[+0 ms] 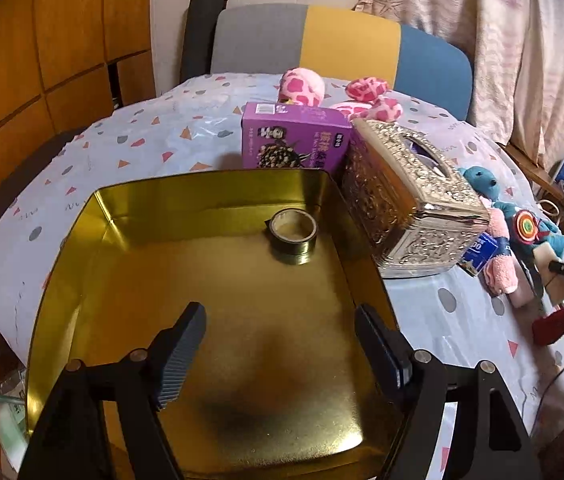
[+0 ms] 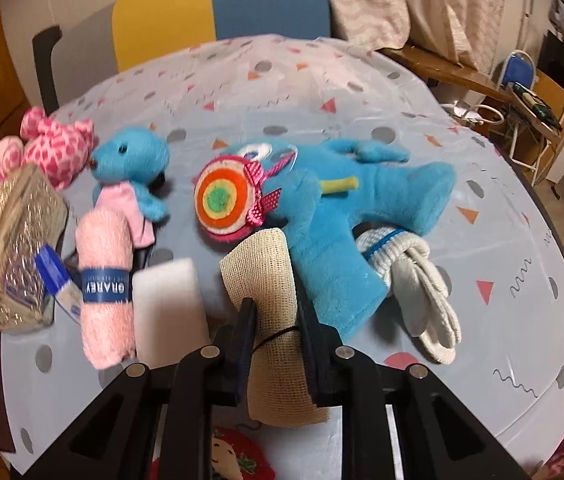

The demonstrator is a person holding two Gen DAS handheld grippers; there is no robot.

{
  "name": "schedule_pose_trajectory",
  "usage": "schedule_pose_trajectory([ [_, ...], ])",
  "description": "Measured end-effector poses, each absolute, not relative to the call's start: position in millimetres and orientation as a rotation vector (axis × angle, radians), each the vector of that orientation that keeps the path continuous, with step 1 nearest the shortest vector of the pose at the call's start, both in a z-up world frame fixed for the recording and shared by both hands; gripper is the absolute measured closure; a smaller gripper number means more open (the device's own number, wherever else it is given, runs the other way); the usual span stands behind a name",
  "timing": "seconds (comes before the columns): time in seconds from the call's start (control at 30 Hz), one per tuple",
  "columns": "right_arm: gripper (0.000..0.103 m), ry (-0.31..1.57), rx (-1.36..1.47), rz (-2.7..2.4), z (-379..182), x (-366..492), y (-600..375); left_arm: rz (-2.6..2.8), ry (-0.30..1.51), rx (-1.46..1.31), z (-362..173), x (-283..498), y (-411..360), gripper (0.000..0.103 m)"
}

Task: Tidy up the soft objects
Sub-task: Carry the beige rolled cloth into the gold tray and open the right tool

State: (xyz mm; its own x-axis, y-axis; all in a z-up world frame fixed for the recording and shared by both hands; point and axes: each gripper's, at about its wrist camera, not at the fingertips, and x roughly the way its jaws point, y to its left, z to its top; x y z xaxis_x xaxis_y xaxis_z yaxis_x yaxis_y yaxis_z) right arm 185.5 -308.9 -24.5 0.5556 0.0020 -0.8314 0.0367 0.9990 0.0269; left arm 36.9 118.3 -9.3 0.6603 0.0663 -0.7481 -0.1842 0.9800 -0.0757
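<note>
My right gripper (image 2: 276, 312) is shut on a beige gauze bandage roll (image 2: 266, 272), held just above the table. Around it lie a large blue plush toy with a striped lollipop (image 2: 321, 216), a small blue bear (image 2: 130, 160), a rolled pink towel (image 2: 104, 280), a white sponge block (image 2: 170, 300), a white rope bundle (image 2: 409, 276) and a pink spotted plush (image 2: 58, 144). My left gripper (image 1: 278, 324) is open and empty over the gold tin tray (image 1: 122, 280), which holds a tape roll (image 1: 293, 234).
A silver tissue box (image 1: 405, 200) and a purple box (image 1: 293, 140) stand beside the tray. A red felt piece (image 2: 238, 456) lies at the near edge. A multicoloured chair (image 1: 341, 44) stands behind the table (image 2: 481, 360). Clutter fills the right side.
</note>
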Motion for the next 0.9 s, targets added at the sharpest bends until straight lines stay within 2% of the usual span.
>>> schedule_pose_trajectory([
  [0.27,0.084,0.891,0.269,0.024,19.8,168.8,-322.0,0.143,0.826,-0.158,-5.9,30.3,124.5,0.025],
  [0.43,0.084,0.845,0.206,0.075,50.7,157.3,-287.6,0.164,0.844,-0.208,-11.9,26.9,139.4,0.025],
  [0.63,0.084,0.884,0.361,0.280,52.4,144.5,-252.0,0.183,0.826,-0.236,-10.2,21.6,150.9,0.025],
  [0.9,0.084,1.024,0.380,0.593,21.2,113.8,-134.2,0.218,0.821,-0.265,-11.0,16.5,165.0,0.023],
])
